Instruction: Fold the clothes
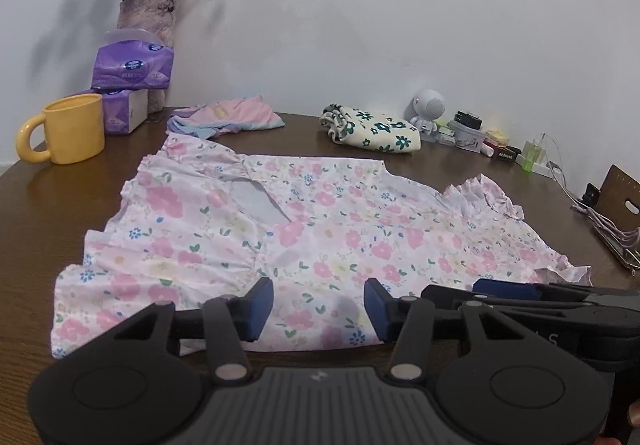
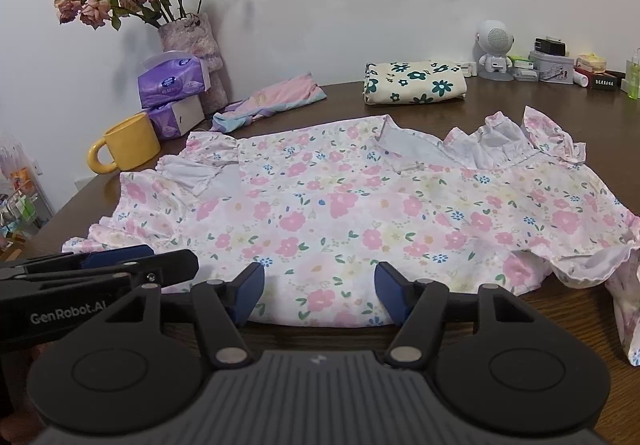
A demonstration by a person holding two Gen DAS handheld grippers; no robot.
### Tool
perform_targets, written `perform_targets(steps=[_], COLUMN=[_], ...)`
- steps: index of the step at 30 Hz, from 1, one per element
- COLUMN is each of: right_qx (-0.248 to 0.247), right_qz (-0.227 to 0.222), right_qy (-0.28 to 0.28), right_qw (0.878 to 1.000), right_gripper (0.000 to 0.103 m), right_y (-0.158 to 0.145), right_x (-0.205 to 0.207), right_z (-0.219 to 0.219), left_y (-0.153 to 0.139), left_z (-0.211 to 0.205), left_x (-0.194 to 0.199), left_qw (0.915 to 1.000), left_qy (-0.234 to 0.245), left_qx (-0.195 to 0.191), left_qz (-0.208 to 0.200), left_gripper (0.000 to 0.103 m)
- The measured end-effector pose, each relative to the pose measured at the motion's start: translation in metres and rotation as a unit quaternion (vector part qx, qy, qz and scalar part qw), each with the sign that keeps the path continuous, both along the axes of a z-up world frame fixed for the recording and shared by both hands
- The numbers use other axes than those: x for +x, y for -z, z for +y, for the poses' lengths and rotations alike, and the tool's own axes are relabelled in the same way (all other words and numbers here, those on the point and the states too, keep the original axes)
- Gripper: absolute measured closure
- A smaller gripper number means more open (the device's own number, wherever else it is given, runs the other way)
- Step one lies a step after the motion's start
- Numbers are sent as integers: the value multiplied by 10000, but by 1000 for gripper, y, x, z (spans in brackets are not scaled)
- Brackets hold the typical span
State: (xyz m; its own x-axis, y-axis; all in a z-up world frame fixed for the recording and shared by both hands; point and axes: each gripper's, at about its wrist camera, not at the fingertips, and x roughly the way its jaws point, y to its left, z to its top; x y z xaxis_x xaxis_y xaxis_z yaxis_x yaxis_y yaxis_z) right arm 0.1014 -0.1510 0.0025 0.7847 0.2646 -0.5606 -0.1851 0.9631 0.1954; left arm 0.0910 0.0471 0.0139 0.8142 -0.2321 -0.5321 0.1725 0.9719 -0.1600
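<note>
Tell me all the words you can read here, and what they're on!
"GenRobot.AI" on the side of the left hand-held gripper.
Letters on the right hand-held gripper: only partly in view, unreadable.
Print on the purple tissue packs: too blurred.
Labels on the small boxes by the wall: too small.

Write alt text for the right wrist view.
A pink floral dress lies spread on a brown table, its near hem between the open right tongs, with the left tongs at its left edge. Behind stand a yellow mug, tissue packs, a flower vase and a folded cloth.
</note>
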Motion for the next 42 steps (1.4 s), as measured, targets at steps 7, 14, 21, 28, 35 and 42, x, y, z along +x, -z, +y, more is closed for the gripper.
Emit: perform_targets(steps=[7, 14, 21, 28, 35, 42], right_qx=[-50, -25, -151, -233, -481, -522], right_qz=[5, 74, -4, 97, 98, 109], right_qy=[0, -99, -64, -166, -130, -29], right_qw=[10000, 9999, 9999, 9995, 9987, 9986], right_gripper=[39, 39, 39, 40, 44, 59], right_y=[0, 1, 0, 3, 4, 3], right_x=[1, 2, -1, -1, -3, -4], right_z=[1, 2, 7, 10, 12, 2], left_y=[1, -2, -2, 6, 11, 11], left_z=[5, 3, 0, -3, -1, -2], left_x=[0, -4, -5, 0, 0, -1], left_qw=[9998, 9999, 10000, 9994, 9992, 9992], left_qy=[-67, -15, -87, -23, -72, -91], left_qx=[-168, -149, -17, 62, 79, 144], left_qz=[56, -49, 4, 350, 396, 363], left_gripper=[55, 55, 59, 78, 78, 78])
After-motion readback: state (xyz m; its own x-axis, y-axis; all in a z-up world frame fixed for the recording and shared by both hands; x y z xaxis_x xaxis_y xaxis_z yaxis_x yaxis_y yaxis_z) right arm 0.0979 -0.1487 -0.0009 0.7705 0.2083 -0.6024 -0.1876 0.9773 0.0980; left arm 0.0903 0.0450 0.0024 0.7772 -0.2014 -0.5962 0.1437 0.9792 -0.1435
